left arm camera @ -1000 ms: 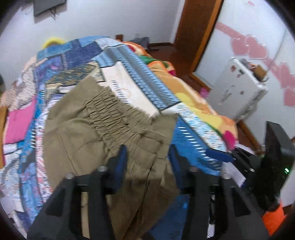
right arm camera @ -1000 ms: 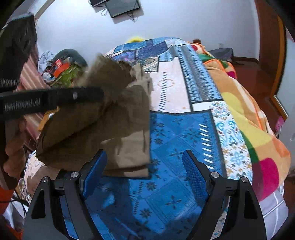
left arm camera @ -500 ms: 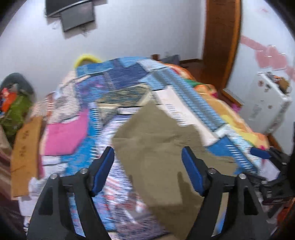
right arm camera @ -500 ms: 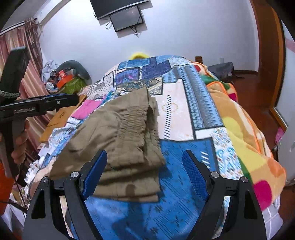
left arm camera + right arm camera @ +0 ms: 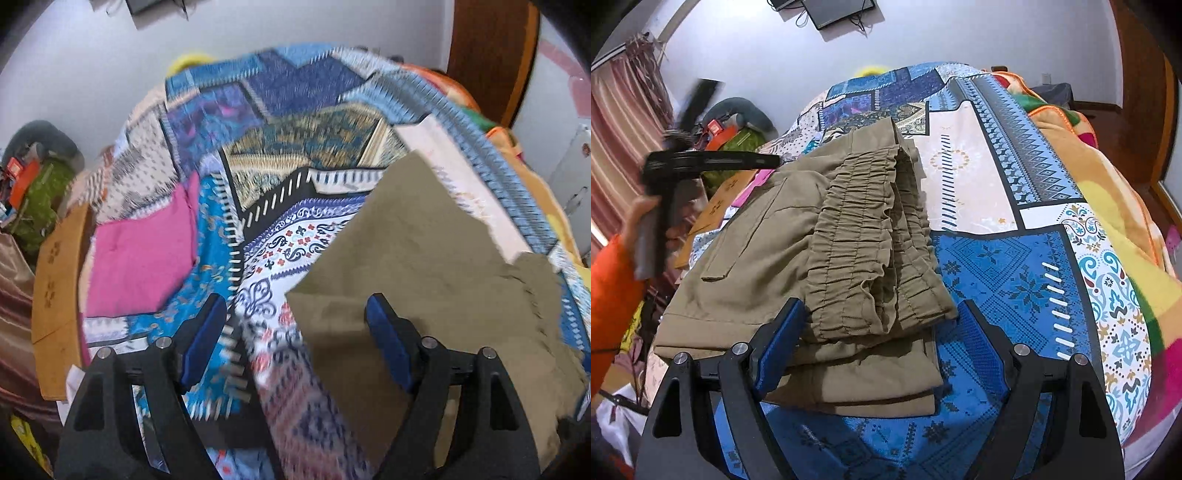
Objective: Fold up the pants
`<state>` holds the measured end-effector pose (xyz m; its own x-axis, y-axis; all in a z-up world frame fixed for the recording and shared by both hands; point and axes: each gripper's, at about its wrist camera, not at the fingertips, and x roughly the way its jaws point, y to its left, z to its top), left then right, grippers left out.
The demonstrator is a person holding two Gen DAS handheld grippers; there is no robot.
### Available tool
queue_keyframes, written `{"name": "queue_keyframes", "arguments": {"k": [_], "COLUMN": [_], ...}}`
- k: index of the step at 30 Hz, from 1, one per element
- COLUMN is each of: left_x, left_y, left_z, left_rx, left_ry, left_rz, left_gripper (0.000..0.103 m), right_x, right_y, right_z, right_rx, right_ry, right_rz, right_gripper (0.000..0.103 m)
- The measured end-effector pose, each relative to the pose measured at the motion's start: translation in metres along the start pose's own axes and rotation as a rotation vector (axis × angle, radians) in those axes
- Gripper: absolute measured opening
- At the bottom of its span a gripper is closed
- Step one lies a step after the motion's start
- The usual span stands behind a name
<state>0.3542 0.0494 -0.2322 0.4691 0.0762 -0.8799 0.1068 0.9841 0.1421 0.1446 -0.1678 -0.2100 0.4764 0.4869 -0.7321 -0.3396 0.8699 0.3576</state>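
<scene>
Folded khaki pants (image 5: 827,258) lie near the bed's foot edge on the patchwork quilt (image 5: 1008,280). Both claws gape empty: right gripper (image 5: 879,339) over the waistband, left gripper (image 5: 295,339) over quilt beside the pants' edge. Pink cloth (image 5: 140,254) lies well apart toward the quilt's left side.

Here's the bed (image 5: 1015,155), draped in a patchwork bedspread (image 5: 1004,280) of blue, white and pink panels. Folded khaki pants (image 5: 820,258) lie flat on it at about nine o'clock from its centre, elastic waistband on top. Along the three o'clock edge runs an orange and yellow blanket (image 5: 1108,192).
</scene>
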Motion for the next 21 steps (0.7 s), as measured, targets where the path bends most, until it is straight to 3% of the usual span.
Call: {"name": "queue_keyframes", "arguments": {"k": [4, 8, 14, 21], "left_x": [0.03, 0.026, 0.004, -0.038], "left_y": [0.0, 0.008, 0.029, 0.045], "left_z": [-0.003, -0.016, -0.052, -0.111], "left_rx": [0.006, 0.006, -0.021, -0.092], "left_ry": [0.063, 0.032, 0.019, 0.016], "left_rz": [0.005, 0.024, 0.084, 0.093], "left_gripper": [0.083, 0.087, 0.087, 0.087], "right_x": [-0.002, -0.004, -0.014, -0.031], "right_y": [0.004, 0.004, -0.001, 0.002], "right_z": [0.003, 0.009, 0.021, 0.027], "right_rx": [-0.032, -0.031, -0.021, -0.027], "right_ry": [0.0, -0.008, -0.051, -0.095], "right_rz": [-0.014, -0.022, -0.072, -0.088], "right_gripper": [0.081, 0.081, 0.081, 0.081]}}
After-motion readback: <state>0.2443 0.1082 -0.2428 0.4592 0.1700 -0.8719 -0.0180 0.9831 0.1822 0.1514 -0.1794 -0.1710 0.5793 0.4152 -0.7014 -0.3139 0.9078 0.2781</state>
